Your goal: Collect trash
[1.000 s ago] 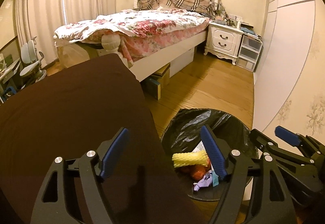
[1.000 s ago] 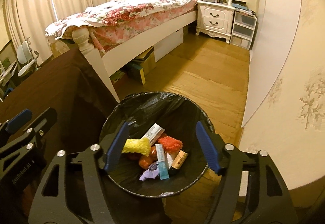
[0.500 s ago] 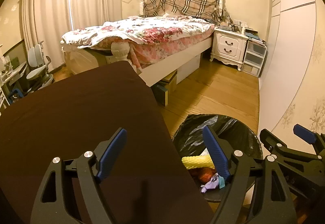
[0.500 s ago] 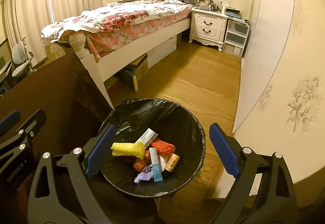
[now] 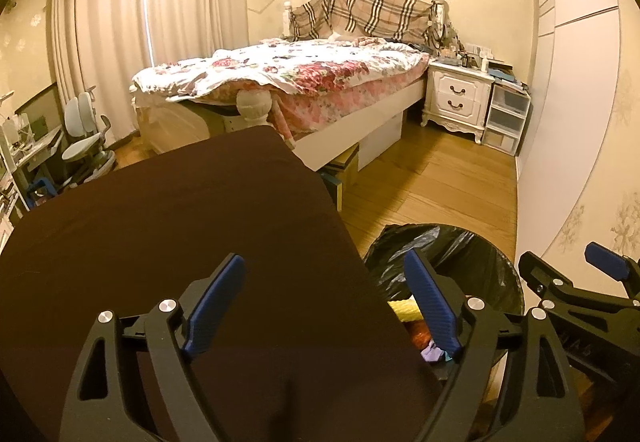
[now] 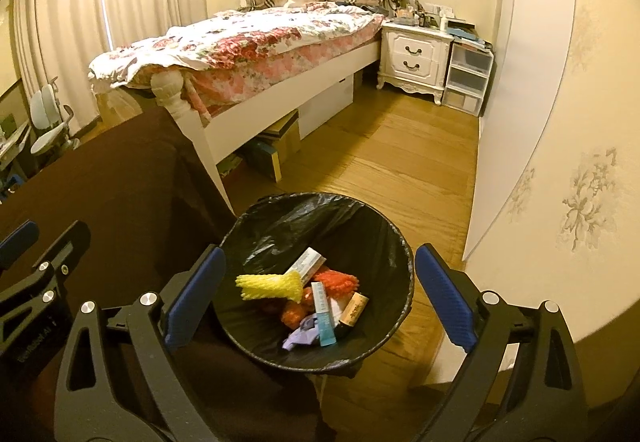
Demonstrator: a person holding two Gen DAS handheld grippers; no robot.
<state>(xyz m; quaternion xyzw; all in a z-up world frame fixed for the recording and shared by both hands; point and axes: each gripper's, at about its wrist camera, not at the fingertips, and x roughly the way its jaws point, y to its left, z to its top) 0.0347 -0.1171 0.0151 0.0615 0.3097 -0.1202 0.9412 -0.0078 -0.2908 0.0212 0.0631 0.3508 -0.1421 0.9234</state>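
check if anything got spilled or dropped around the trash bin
Nothing stands out. The trash sits inside the black-lined bin, including the yellow foam net; the wooden floor around it shows no stray pieces.

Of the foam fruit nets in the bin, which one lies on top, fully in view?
The yellow foam net, at the left of the pile in the trash bin. The orange net lies partly under the small boxes.

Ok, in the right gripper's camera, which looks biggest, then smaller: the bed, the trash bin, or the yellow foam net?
As they look in that view:
1. bed
2. trash bin, though it is nearer the camera, which flatters it
3. yellow foam net
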